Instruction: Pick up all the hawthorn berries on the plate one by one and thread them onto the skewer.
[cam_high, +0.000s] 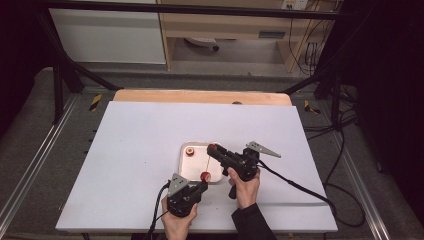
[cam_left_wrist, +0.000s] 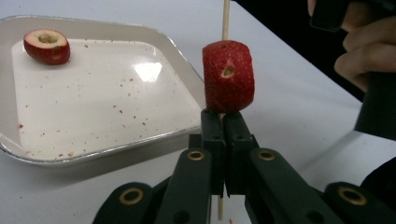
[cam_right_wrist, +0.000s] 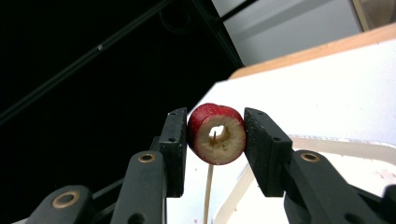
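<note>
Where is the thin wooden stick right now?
The thin wooden skewer stands clamped in the left gripper, beside the white square tray. It carries one cored red fruit piece, and its tip enters a second cored piece that the right gripper holds.

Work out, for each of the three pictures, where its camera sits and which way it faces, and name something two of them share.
High view: above the table's near edge, looking forward and down; both forearms, left gripper and right gripper show.
Left gripper view: rides the left gripper, along shut jaws pinching the skewer; the other hand shows.
Right gripper view: rides the right gripper, tilted upward, jaws around a cored fruit.
Shared: the white tray and skewer.
</note>
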